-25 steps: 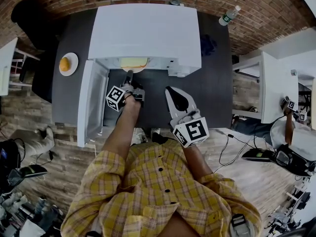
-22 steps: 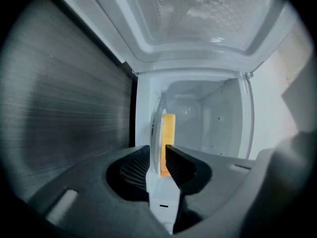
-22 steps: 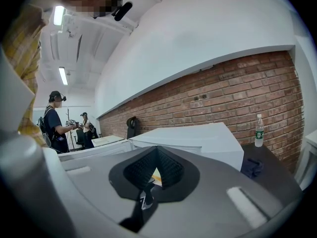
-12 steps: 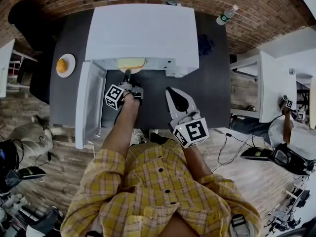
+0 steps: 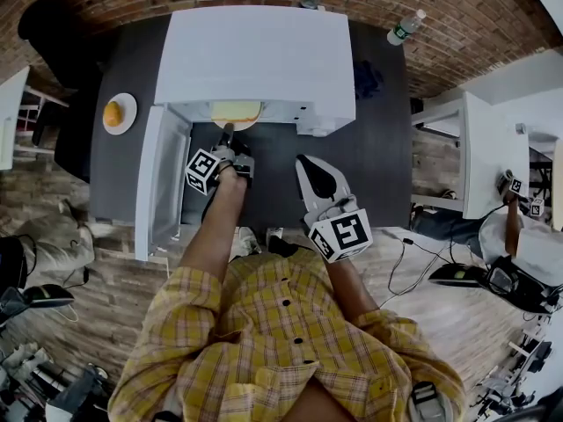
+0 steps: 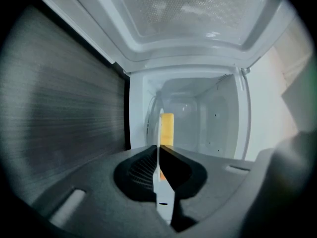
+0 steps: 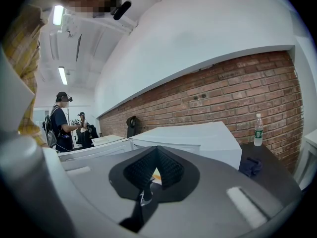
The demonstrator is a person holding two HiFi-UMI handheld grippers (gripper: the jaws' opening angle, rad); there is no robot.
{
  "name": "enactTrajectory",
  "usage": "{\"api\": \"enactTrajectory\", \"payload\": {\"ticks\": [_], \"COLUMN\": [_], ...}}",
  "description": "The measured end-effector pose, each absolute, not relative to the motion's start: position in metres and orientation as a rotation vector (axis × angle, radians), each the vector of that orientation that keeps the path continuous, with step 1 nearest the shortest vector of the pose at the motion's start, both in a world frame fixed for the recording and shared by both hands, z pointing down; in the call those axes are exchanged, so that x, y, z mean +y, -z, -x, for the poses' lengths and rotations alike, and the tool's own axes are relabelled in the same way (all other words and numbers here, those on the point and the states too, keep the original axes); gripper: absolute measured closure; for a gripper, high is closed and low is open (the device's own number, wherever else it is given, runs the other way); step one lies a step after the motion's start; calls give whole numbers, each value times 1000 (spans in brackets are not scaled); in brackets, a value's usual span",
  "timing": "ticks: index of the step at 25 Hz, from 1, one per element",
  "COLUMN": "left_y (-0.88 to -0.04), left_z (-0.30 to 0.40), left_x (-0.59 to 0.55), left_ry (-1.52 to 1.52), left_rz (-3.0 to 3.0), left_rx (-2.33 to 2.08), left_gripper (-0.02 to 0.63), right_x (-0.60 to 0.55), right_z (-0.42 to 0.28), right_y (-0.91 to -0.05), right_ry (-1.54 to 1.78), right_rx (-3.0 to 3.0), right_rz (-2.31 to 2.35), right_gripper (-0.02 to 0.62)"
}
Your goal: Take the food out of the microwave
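— Both tongs first, then: how did they stand?

— The left tongs [image 5: 228, 136] had just been closing, and their pads were clamped on the near rim of the thin white round plate [image 6: 159, 133]. The right tongs [image 5: 303, 161] were pressed together on nothing, over the table at four o'clock from the left pair.

— And the food?

— The pale yellow slab of food [image 5: 236, 111] lay on that plate, inside the cavity of the white box-shaped microwave [image 5: 255, 55], at twelve o'clock from the left tongs. The white microwave door [image 5: 158, 183] stood swung wide at eight o'clock.

— What could have gone wrong?

— I judged the grip narrow, on the edge alone. Drawn out one-sided, the plate could sag at its far side and let the slab slide off, or slip from the pads. Pulled low, its rim could catch the cavity's lip.

— And around it?

— The microwave sat on a dark matte tabletop [image 5: 378, 148]. At nine o'clock a small white saucer [image 5: 132, 102] carried a round orange item [image 5: 113, 113], and a dark blue cloth [image 5: 369, 79] lay at three o'clock. A clear plastic bottle [image 5: 406, 27] stood at one o'clock by the red brick wall [image 5: 457, 7], with a wooden plank floor [image 5: 422, 280] below.
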State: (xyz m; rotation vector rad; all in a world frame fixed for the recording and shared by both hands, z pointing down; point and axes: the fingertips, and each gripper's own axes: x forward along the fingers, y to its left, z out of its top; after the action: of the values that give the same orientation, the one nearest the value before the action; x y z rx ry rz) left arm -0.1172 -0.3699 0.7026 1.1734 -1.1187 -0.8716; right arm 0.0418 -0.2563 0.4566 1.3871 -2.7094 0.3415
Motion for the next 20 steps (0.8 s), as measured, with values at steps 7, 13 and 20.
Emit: {"api": "enactTrajectory", "payload": {"ticks": [7, 13, 20], "left_y": [-689, -674, -650], "left_z": [122, 127, 129], "left_x": [-357, -337, -305], "left_ry": [879, 894, 896], "left_rz": [-1175, -1155, -1161], "left_rx": [-1108, -1096, -1075], "left_gripper": [592, 592, 592], "right_x": [-249, -237, -222], "right_z": [-37, -34, -34], "right_y": [-454, -452, -449], "right_ry": [-335, -324, -310], "right_rx": [-2719, -2719, -2708], "right_rz": [-1385, -1407, -1443], "right_gripper": [591, 591, 591]}}
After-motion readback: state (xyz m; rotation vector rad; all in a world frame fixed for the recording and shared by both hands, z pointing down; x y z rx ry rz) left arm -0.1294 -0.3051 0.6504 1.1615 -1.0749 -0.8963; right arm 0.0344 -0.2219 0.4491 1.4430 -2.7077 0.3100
